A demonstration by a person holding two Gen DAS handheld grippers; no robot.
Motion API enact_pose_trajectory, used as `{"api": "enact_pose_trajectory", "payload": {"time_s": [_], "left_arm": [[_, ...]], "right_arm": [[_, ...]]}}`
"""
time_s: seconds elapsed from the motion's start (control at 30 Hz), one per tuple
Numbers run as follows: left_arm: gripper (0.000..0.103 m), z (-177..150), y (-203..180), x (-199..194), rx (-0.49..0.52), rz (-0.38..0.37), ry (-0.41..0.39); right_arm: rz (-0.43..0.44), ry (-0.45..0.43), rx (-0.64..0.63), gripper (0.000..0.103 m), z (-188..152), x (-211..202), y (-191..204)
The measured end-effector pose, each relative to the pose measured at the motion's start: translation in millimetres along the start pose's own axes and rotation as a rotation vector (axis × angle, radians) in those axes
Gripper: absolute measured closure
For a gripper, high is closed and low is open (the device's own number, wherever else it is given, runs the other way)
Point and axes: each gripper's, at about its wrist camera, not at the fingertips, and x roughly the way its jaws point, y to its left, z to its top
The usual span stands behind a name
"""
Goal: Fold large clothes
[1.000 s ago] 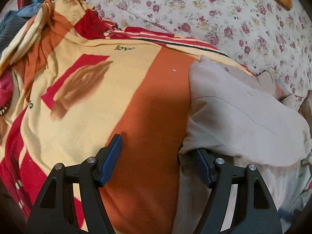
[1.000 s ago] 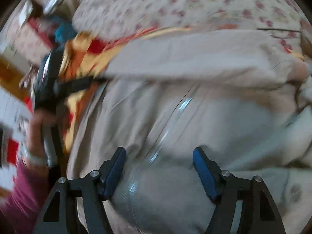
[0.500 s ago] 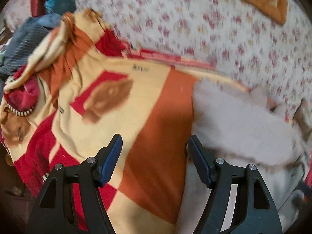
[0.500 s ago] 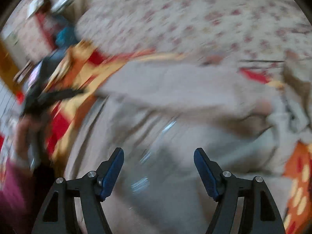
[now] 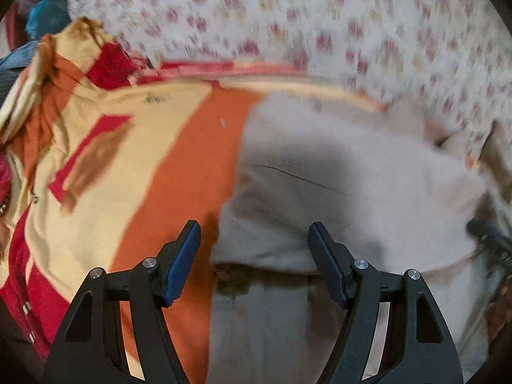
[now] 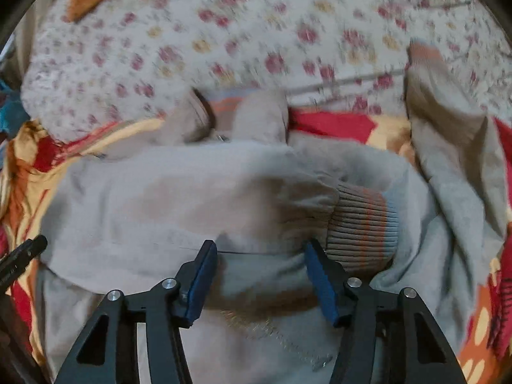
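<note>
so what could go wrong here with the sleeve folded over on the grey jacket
1. The right gripper has just been closing with sleeve fabric between its open jaws; it may pinch the jacket body too and drag the fold apart.
2. The ribbed cuff bunches beside it and could snag.
3. The left gripper straddles the jacket's edge over the blanket and might grab both.

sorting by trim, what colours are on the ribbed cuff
Tan ribbed cuff with an orange stripe and a blue-grey edge; clearest in the right wrist view.
</note>
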Motion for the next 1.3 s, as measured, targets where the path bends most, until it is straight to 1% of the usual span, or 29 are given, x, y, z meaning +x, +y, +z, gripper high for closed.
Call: {"api": "enact_pose_trajectory", "payload": {"time_s": [0.03, 0.07, 0.13, 0.17, 0.2, 0.23, 0.27, 0.33, 0.37, 0.4, 0.47, 0.57, 0.63, 0.7, 0.73, 0.8, 0.83, 0.87, 0.93, 1.0, 1.03, 1.07, 1.13, 1.2, 1.3], "left_arm": [[0.032, -0.6, -0.8, 4.4, -0.001, 0.003, 0.012], [0.032, -1.0, -0.5, 4.7, -0.008, 0.003, 0.005], [0.032, -0.2, 1.0, -0.8, -0.016, 0.000, 0.000], [0.032, -0.3, 2.3, -4.4, -0.018, -0.007, -0.005], [0.032, -0.8, 4.0, -11.7, -0.024, -0.011, -0.027], [0.032, -1.7, 4.8, -16.3, -0.026, -0.009, -0.045], [0.032, -1.7, 5.9, -21.1, -0.028, -0.008, -0.062], [0.032, -1.2, 7.0, -31.6, -0.033, -0.029, -0.102], [0.032, -0.7, 7.7, -34.8, -0.038, -0.040, -0.113], [0.032, -0.1, 8.4, -37.9, -0.045, -0.057, -0.125], [0.032, 0.9, 8.3, -39.6, -0.055, -0.080, -0.135], [0.032, 1.0, 2.1, -34.8, -0.041, -0.085, -0.122], [0.032, -0.8, -4.6, -26.2, -0.019, -0.061, -0.106], [0.032, -3.3, -12.0, -16.3, 0.010, -0.022, -0.085], [0.032, -3.7, -15.1, -12.1, 0.025, -0.004, -0.075], [0.032, -5.6, -20.8, -2.6, 0.059, 0.030, -0.050], [0.032, -6.1, -22.1, -1.0, 0.066, 0.038, -0.048], [0.032, -6.6, -21.9, -1.0, 0.066, 0.041, -0.052], [0.032, -6.0, -19.5, -3.0, 0.056, 0.032, -0.045], [0.032, -4.8, -15.2, -8.1, 0.034, 0.017, -0.048], [0.032, -4.3, -12.5, -13.0, 0.016, 0.006, -0.059], [0.032, -4.0, -10.6, -17.7, 0.004, -0.006, -0.070], [0.032, -3.1, -7.9, -27.2, -0.018, -0.031, -0.093], [0.032, -2.0, -5.9, -31.8, -0.029, -0.037, -0.108], [0.032, -0.7, -4.6, -30.7, -0.043, -0.042, -0.101]], "right_arm": [[-0.016, -0.001, -0.023, 0.048, -1.1, -0.4, 3.5], [-0.025, 0.005, -0.045, 0.048, -1.7, -2.9, 6.6], [0.010, 0.005, -0.060, 0.048, -4.1, -18.2, 7.3], [0.039, -0.011, -0.050, 0.048, -4.9, -28.8, 3.5], [0.057, -0.035, -0.033, 0.048, -5.1, -40.6, -2.9], [0.054, -0.058, -0.019, 0.044, -4.6, -49.7, -9.0], [0.035, -0.085, -0.002, 0.036, -4.4, -58.2, -17.9], [-0.008, -0.122, 0.044, 0.030, -3.5, -69.5, -40.6], [-0.030, -0.124, 0.080, 0.030, -3.1, -72.1, -55.4], [-0.036, -0.117, 0.106, 0.030, -2.5, -72.2, -63.9], [-0.006, -0.097, 0.152, 0.030, -6.1, -69.5, -79.2], [0.024, -0.099, 0.155, 0.030, -12.0, -68.5, -77.1], [0.042, -0.094, 0.143, 0.030, -13.2, -62.9, -70.8], [0.058, -0.070, 0.115, 0.030, -13.5, -49.7, -62.2], [0.049, -0.052, 0.093, 0.030, -14.8, -41.3, -58.3], [0.002, 0.022, 0.045, 0.030, -17.5, -18.6, -51.9], [-0.002, 0.044, 0.040, 0.030, -19.1, -12.9, -51.9], [0.006, 0.041, 0.042, 0.030, -19.8, -13.9, -53.5], [0.039, 0.009, 0.076, 0.030, -17.1, -27.0, -62.5], [0.068, -0.059, 0.148, 0.030, -9.8, -46.4, -80.9], [0.069, -0.089, 0.179, 0.030, -5.7, -54.9, -90.9], [0.048, -0.121, 0.211, 0.030, 0.7, -63.8, -104.3], [-0.017, -0.158, 0.243, 0.030, 12.3, -71.8, -122.5], [-0.061, -0.184, 0.268, 0.030, 24.8, -75.3, -137.0], [-0.110, -0.227, 0.274, 0.028, 47.9, -73.4, -147.3]]}}
